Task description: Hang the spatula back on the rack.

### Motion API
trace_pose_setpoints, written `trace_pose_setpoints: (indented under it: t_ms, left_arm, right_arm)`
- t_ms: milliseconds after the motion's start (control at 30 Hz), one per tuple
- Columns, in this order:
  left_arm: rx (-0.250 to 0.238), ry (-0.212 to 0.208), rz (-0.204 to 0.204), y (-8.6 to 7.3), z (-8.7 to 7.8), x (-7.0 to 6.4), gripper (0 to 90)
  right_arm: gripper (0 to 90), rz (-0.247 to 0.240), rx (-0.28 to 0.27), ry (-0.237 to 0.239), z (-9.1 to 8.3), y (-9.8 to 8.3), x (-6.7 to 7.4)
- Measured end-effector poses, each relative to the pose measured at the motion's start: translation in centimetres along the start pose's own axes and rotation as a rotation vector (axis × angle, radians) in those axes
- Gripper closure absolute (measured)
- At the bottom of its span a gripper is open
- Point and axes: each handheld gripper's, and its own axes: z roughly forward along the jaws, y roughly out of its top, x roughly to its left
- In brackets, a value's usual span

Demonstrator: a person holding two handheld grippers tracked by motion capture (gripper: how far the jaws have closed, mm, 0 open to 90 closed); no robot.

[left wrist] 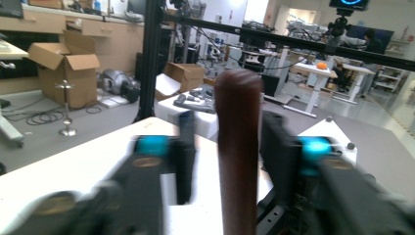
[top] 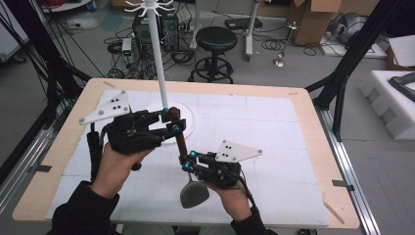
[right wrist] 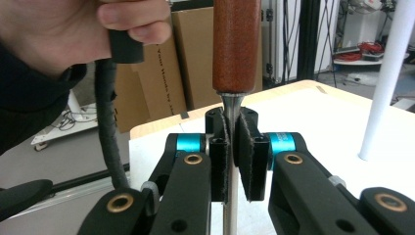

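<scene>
Gripping ladle [top: 194, 193] with right tongs [top: 186, 162]

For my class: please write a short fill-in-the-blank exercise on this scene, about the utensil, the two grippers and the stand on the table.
1. The right gripper has its jaws shut on the utensil's thin ____ shank.
2. The utensil's handle is made of dark brown ____.
3. The handle stands between the open jaws of the ____ gripper.
4. The tall pole on the table is ____ in colour.

Missing words: metal; wood; left; white
</scene>
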Motion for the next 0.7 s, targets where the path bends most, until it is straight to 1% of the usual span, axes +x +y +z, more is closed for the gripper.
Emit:
trace_pose_setpoints:
  t_ms: [33,100,133,167,200,233,267,300,333,367,400,467,500,533,567,633,700]
  left_arm:
    - [-0.002,-0.004,-0.004,0.0,0.0,0.0,71.8]
    - [0.0,-0.035,-0.024,0.0,0.0,0.0,72.5]
    - [0.001,-0.051,-0.027,0.0,0.0,0.0,72.7]
    - [0.005,-0.062,-0.024,0.0,0.0,-0.1,72.8]
    - [0.012,-0.075,-0.017,0.0,0.0,-0.2,72.9]
    - [0.019,-0.085,-0.008,-0.1,0.0,-0.2,72.9]
    - [0.026,-0.097,0.007,-0.1,0.0,-0.3,72.9]
    - [0.03,-0.107,0.017,-0.1,-0.1,-0.4,73.0]
    - [0.026,-0.13,0.03,-0.2,-0.1,-0.5,73.0]
    - [0.022,-0.148,0.031,-0.2,-0.2,-0.5,73.0]
    - [0.017,-0.166,0.033,-0.2,-0.3,-0.6,73.0]
    - [0.018,-0.194,0.036,-0.1,-0.5,-0.6,73.0]
    - [0.018,-0.208,0.035,-0.1,-0.5,-0.6,73.0]
    - [0.017,-0.216,0.034,-0.1,-0.6,-0.6,73.0]
    - [0.015,-0.225,0.034,-0.1,-0.6,-0.6,73.0]
    - [0.007,-0.237,0.041,-0.1,-0.7,-0.6,73.0]
    - [0.009,-0.25,0.044,-0.1,-0.7,-0.7,73.0]
  right_arm:
    - [84.5,0.014,0.002,0.007,-0.1,0.0,0.0]
    - [84.4,0.001,-0.002,0.014,-0.2,0.0,-0.1]
    - [83.4,0.006,-0.001,0.037,-0.2,0.0,-0.3]
    - [79.2,0.018,0.004,0.078,-0.3,0.0,-0.5]
    - [67.1,0.014,-0.012,0.124,-0.4,0.1,-0.7]
    - [58.2,0.004,-0.022,0.149,-0.5,0.3,-0.8]
    - [53.4,0.004,-0.017,0.197,-0.6,0.5,-1.1]
    - [51.5,0.003,-0.021,0.235,-0.8,0.8,-1.4]
    - [50.0,-0.002,-0.033,0.255,-0.9,0.9,-1.6]
    - [47.3,0.003,-0.041,0.29,-1.1,1.2,-2.0]
    - [44.0,0.015,-0.047,0.308,-1.1,1.4,-2.3]
    - [43.9,0.029,-0.05,0.342,-1.1,1.8,-2.9]
    - [46.3,0.038,-0.054,0.371,-1.1,1.9,-3.2]
    - [50.4,0.05,-0.067,0.413,-0.9,2.1,-3.4]
    - [52.7,0.059,-0.077,0.448,-0.8,2.2,-3.6]
    - [56.2,0.067,-0.073,0.495,-0.5,2.4,-3.8]
    - [60.3,0.065,-0.057,0.519,0.0,2.6,-3.7]
